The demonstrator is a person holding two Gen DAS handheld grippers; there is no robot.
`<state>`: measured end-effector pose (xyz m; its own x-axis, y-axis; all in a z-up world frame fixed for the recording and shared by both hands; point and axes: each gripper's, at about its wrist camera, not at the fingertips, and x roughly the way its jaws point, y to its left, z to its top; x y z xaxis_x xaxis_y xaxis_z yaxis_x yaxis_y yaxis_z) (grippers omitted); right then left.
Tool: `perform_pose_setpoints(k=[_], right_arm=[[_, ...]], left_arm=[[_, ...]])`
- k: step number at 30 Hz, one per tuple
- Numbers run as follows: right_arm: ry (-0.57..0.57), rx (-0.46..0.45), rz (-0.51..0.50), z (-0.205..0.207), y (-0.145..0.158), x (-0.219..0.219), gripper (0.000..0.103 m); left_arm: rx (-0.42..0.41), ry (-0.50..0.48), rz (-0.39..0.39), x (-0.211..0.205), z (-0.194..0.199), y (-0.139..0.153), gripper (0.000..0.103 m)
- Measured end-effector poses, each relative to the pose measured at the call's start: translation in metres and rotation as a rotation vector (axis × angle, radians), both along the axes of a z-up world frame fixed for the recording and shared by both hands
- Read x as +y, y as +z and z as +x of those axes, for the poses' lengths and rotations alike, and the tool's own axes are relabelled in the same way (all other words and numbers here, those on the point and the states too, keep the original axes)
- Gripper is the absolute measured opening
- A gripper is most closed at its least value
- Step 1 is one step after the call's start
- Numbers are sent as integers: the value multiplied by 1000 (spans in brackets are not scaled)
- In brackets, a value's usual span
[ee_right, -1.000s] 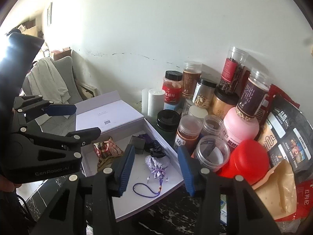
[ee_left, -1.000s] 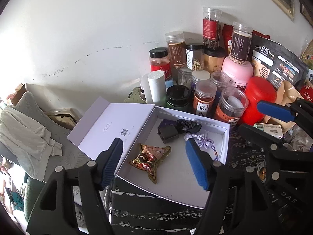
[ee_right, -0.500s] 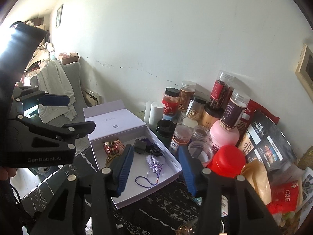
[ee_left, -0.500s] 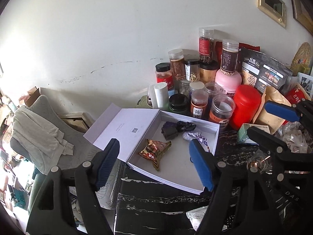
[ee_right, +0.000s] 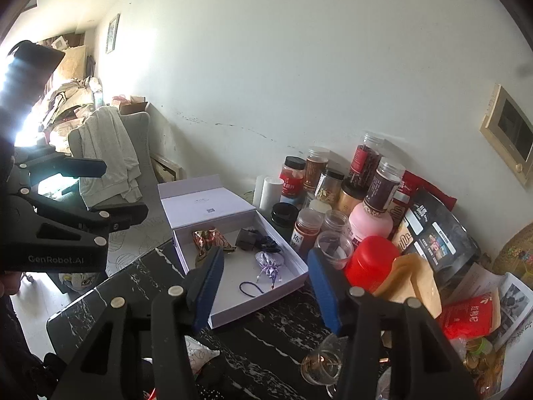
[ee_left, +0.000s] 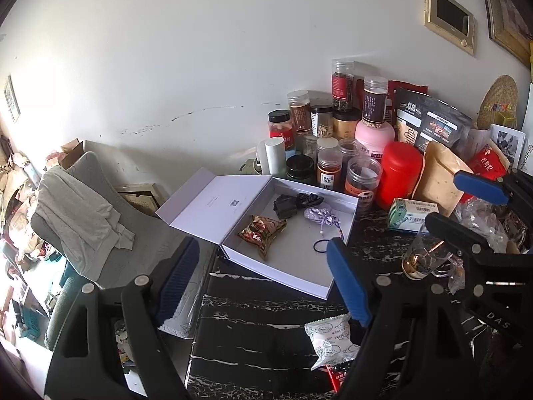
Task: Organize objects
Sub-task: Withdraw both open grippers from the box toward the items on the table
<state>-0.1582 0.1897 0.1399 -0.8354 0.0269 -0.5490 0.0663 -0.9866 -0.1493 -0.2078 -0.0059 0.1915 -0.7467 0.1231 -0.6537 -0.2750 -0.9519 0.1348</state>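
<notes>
An open white box (ee_left: pixel 346 201) (ee_right: pixel 299 275) lies on the black marble table, its lid (ee_left: pixel 213 201) folded out to the left. Inside lie a red-brown snack packet (ee_left: pixel 261 230) (ee_right: pixel 210 238), a dark block with a black scrunchie (ee_left: pixel 293 203) (ee_right: pixel 253 240), a lilac sachet (ee_left: pixel 318 215) (ee_right: pixel 268 261) and a dark cord loop (ee_left: pixel 321 245) (ee_right: pixel 251 288). My left gripper (ee_left: pixel 263 281) is open and empty, held back above the table's near edge. My right gripper (ee_right: pixel 265 286) is open and empty, held over the box's near side.
Many jars (ee_left: pixel 328 170), a red canister (ee_left: pixel 399 170) (ee_right: pixel 369 263), and bags (ee_left: pixel 436 180) crowd behind and right of the box. A white snack packet (ee_left: pixel 329 338) and a glass mug (ee_left: pixel 423 260) sit near the front. A grey chair (ee_left: pixel 86 213) stands left.
Both grippers have drawn back and up from the box, so more of the table and room shows. Both stay open and empty. The box contents have not moved.
</notes>
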Motion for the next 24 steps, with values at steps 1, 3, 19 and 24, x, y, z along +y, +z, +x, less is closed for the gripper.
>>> perform_pose_setpoints(k=[1, 3, 19, 24], right_arm=[[2, 1, 1, 5, 0, 0, 54], [6, 1, 2, 13, -1, -1, 54], [24, -54, 12, 72, -45, -3, 55], [29, -76, 17, 85, -63, -6, 55]], left_arm=[[0, -1, -1, 0, 6, 0, 78], [0, -3, -4, 0, 17, -1, 78], [-52, 12, 3, -4, 82, -52, 79], [-68, 13, 0, -6, 99, -79, 79]])
